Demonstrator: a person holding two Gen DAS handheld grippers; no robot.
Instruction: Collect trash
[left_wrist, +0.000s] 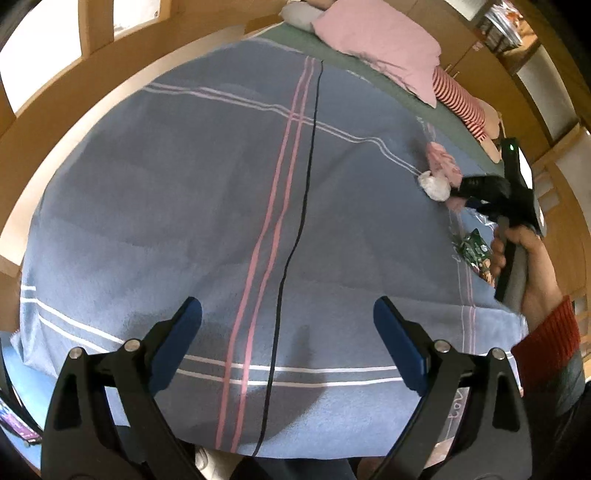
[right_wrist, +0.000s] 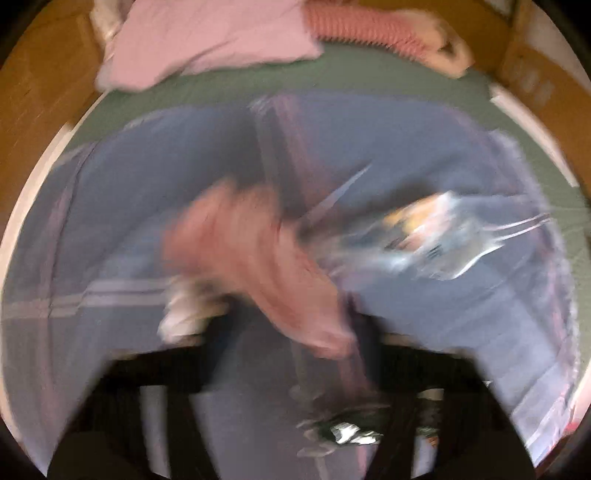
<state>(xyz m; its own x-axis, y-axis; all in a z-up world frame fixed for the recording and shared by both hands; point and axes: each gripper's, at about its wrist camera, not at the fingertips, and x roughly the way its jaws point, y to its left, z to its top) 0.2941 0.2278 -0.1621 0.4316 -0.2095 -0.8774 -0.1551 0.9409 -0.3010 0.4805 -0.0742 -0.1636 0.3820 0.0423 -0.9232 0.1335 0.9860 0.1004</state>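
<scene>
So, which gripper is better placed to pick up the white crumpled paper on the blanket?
The right gripper. Its tip is already at the white crumpled paper, beside the pink cloth. The left gripper hangs open over bare blanket, apart from any trash.

Left gripper (left_wrist: 286, 347) hangs wide apart over the blue blanket (left_wrist: 184, 206).

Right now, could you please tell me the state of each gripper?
Left gripper: open, holding nothing, above the blue blanket.
Right gripper: cannot be told; its view is blurred, near a white crumpled wad.
</scene>
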